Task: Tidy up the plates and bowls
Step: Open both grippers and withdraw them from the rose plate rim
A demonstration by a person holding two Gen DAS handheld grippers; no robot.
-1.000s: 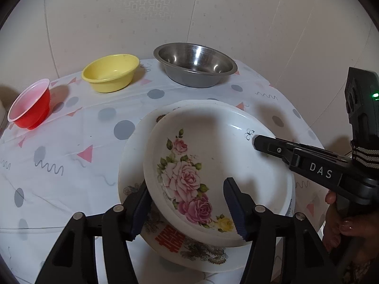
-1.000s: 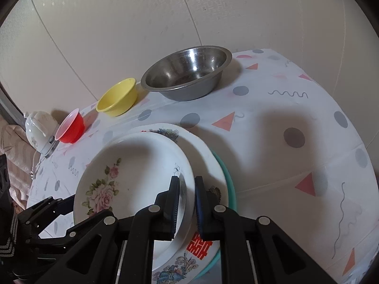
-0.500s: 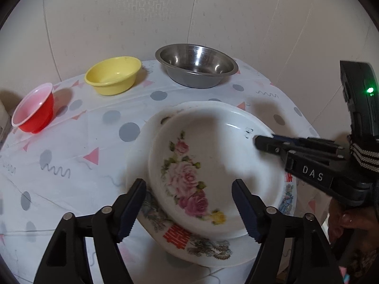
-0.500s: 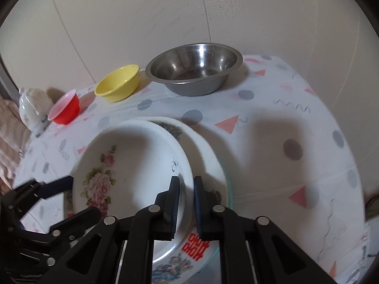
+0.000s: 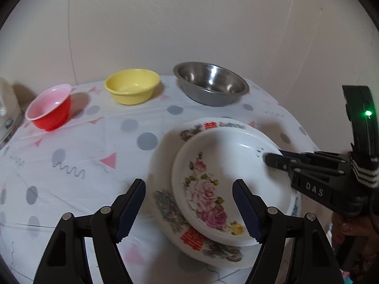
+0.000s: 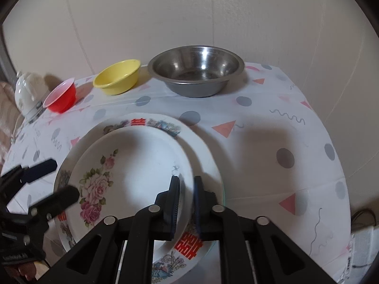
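Note:
A white plate with pink roses point(image 5: 225, 165) point(image 6: 132, 165) lies tilted on a larger plate with a patterned rim and red characters point(image 5: 196, 239) point(image 6: 139, 122). A teal edge point(image 6: 223, 196) shows under both. My right gripper point(image 6: 186, 189) point(image 5: 272, 159) is shut on the rose plate's right rim, one finger inside and one outside; its jaws are starting to open, with the rim still between them. My left gripper point(image 5: 188, 182) point(image 6: 63, 178) is open at the plates' near-left side, and its pads are clear of the rim.
A steel bowl point(image 5: 210, 87), a yellow bowl point(image 5: 132, 86) and a red bowl point(image 5: 49, 106) stand in a row along the wall. A white pot point(image 6: 26, 90) sits at the far left. The round table's cloth point(image 6: 296, 142) drops away at the right.
My left gripper let go of the rose plate: its jaws widened and it drew back. My right gripper kept hold of the rim and rolled a little, and the plate sank lower onto the patterned plate.

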